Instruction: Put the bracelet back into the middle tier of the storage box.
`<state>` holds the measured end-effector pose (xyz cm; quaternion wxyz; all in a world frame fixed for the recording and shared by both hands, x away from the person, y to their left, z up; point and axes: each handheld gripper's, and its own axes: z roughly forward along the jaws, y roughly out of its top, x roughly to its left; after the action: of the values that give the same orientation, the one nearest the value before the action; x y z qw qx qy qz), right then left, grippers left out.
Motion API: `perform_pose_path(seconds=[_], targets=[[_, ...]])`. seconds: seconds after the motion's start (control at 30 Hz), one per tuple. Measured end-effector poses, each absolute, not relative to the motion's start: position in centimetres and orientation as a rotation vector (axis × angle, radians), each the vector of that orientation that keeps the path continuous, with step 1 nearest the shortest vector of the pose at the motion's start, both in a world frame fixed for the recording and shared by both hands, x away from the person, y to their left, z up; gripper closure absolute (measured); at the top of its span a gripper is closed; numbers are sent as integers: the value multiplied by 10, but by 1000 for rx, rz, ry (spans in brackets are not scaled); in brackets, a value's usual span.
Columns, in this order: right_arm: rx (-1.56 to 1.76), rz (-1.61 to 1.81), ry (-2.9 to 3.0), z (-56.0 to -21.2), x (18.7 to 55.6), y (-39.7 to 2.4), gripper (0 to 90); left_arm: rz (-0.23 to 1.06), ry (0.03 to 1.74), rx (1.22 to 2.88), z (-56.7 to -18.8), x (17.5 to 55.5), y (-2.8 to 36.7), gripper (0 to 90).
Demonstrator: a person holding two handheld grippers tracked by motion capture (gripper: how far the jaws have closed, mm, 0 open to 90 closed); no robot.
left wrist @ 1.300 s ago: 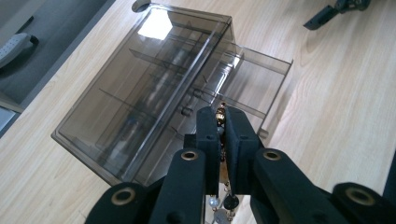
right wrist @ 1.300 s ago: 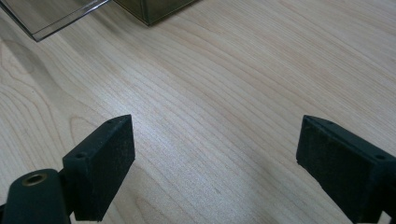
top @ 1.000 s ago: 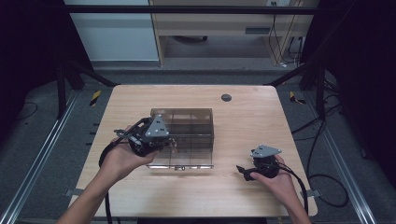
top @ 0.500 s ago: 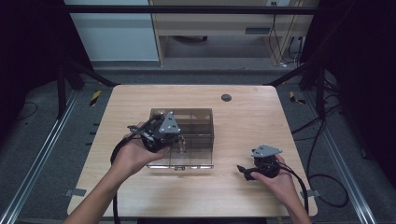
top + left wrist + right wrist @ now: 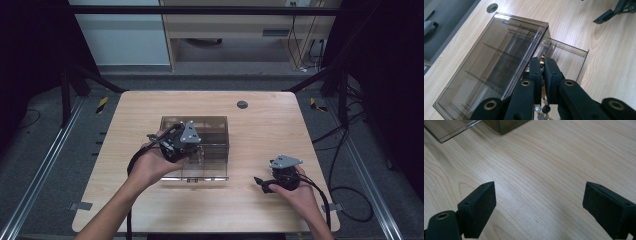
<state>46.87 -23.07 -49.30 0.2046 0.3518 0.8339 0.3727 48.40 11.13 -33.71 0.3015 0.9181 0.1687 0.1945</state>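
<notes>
The jaws of the left gripper (image 5: 543,65) are being pressed together on a beaded string (image 5: 542,62), apparently a necklace or bracelet, with gold, dark and pearl-like beads being seen between the pads and hanging below them in the left gripper view. The jaws of the right gripper (image 5: 537,207) are being held spread wide over bare wood, with nothing between them.

The beaded string is being carried directly above the pulled-out drawer (image 5: 564,53) of a smoked transparent organiser box (image 5: 499,57), which is being kept near the middle of the wooden table (image 5: 260,125). In the high view the left gripper (image 5: 186,145) is being held over the box (image 5: 200,131), at the line where the open drawer (image 5: 205,170) projects toward the person. The drawer is judged to be standing open so that the string can be lowered into one of its divided compartments; which compartment is being aimed at cannot be told. The tight pinch is judged necessary because a loose string of beads would otherwise slip through.

The right gripper (image 5: 267,184) is being rested low on the table, well apart from the box, apparently being kept clear of the working hand until the drawer is to be pushed in. A round grommet (image 5: 242,104) is being noted at the table's far edge.
</notes>
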Motion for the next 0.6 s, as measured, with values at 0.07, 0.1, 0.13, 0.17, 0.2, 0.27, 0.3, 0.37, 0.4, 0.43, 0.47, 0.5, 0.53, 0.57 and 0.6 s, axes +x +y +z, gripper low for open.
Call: perform_pose_path(seconds=[0.07, 0.1, 0.13, 0.17, 0.2, 0.27, 0.3, 0.37, 0.4, 0.43, 0.47, 0.5, 0.53, 0.57, 0.6], targets=[[982, 1046, 2322, -493, 468, -231, 118, 511, 449, 2441, -340, 483, 113, 854], [984, 1048, 2321, -493, 468, -231, 118, 511, 451, 2444, -340, 483, 113, 853], [983, 1047, 2321, -493, 468, -232, 118, 512, 452, 2443, -342, 482, 115, 853], [989, 1050, 2321, -493, 469, -232, 118, 511, 454, 2445, -342, 481, 116, 854], [988, 1046, 2322, -493, 469, -232, 118, 510, 457, 2447, -343, 481, 117, 854], [988, 1044, 2323, -494, 469, -232, 118, 508, 461, 2453, -346, 480, 121, 854], [983, 1042, 2326, -494, 469, -231, 118, 507, 462, 2455, -347, 480, 122, 853], [983, 1043, 2326, -494, 469, -231, 118, 502, 469, 2457, -351, 480, 124, 853], [985, 1043, 2327, -494, 469, -230, 118, 502, 473, 2458, -353, 481, 125, 853], [984, 1041, 2327, -494, 469, -230, 118, 498, 476, 2456, -355, 481, 126, 853], [983, 1041, 2326, -494, 469, -231, 118, 495, 477, 2460, -357, 481, 127, 854], [983, 1043, 2326, -494, 469, -231, 118, 493, 480, 2458, -359, 481, 127, 854], [982, 1042, 2325, -494, 468, -231, 118, 492, 481, 2458, -360, 481, 128, 854], [982, 1043, 2325, -494, 468, -231, 118, 491, 485, 2461, -363, 481, 128, 853], [983, 1042, 2327, -494, 468, -231, 118, 492, 487, 2457, -364, 481, 129, 854]])
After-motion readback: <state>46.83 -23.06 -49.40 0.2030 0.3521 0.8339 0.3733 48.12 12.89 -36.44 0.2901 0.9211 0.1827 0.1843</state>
